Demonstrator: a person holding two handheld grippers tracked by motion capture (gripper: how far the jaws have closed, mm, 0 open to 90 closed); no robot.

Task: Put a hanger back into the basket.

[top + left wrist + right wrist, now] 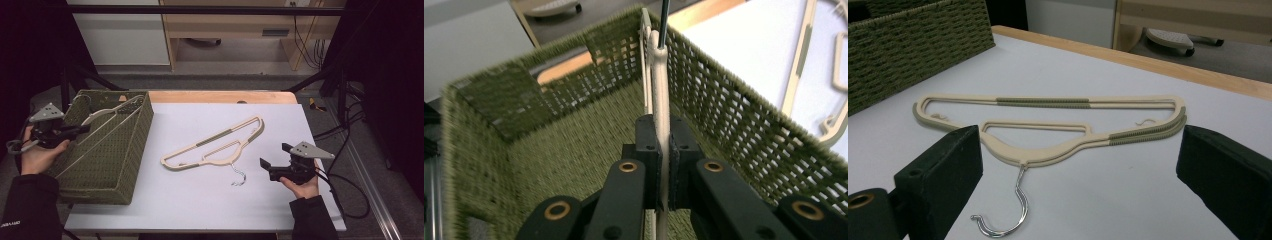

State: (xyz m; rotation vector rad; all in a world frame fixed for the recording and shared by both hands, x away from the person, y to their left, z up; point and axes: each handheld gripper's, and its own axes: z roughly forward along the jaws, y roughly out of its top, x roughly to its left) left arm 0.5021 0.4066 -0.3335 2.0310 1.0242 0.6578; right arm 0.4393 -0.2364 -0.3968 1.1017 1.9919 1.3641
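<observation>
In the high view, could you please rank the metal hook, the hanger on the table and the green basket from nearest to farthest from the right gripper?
From the right gripper:
1. Metal hook, just to its left on the white table surface.
2. Hanger on the table, its beige body lying beyond the hook, mid-table.
3. Green basket, at the table's far left edge.

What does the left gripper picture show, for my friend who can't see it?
Two black jaws are shut on a cream hanger, holding it on edge inside a green woven basket. Another hanger lies on the white table beyond the basket.
</observation>
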